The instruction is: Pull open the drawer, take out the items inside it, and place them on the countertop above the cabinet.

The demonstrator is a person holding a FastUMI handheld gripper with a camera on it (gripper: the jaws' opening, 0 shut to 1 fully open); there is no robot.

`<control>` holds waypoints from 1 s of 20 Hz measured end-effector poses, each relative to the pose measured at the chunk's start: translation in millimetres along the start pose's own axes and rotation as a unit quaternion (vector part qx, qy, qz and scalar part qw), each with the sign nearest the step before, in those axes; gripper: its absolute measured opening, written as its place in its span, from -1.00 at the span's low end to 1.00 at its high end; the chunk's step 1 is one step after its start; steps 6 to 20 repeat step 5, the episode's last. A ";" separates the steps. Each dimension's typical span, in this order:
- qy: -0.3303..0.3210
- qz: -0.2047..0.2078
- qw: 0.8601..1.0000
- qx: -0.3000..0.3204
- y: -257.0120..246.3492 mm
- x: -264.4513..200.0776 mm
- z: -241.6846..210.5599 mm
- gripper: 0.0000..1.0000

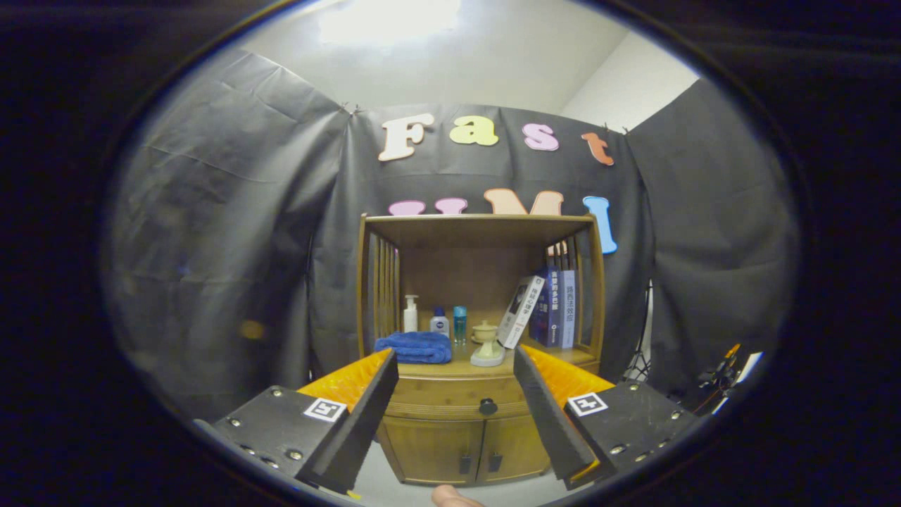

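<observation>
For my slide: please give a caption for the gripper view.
Open gripper faces wooden cabinet, its drawer closed.

Wooden countertop carries folded blue towel, bottles, books.

The wooden cabinet stands straight ahead, beyond the spread fingers. Its drawer, a shallow wooden front with a dark round knob, is closed, framed in the gap between the fingertips. The countertop lies just above it, level with the fingertips.
</observation>
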State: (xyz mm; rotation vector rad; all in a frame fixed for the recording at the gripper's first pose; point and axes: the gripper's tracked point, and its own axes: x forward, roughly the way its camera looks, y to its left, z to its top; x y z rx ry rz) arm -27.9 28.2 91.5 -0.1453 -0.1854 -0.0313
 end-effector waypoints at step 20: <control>0.006 -0.017 1.000 0.006 -12.9 -0.3 -1.7 0.97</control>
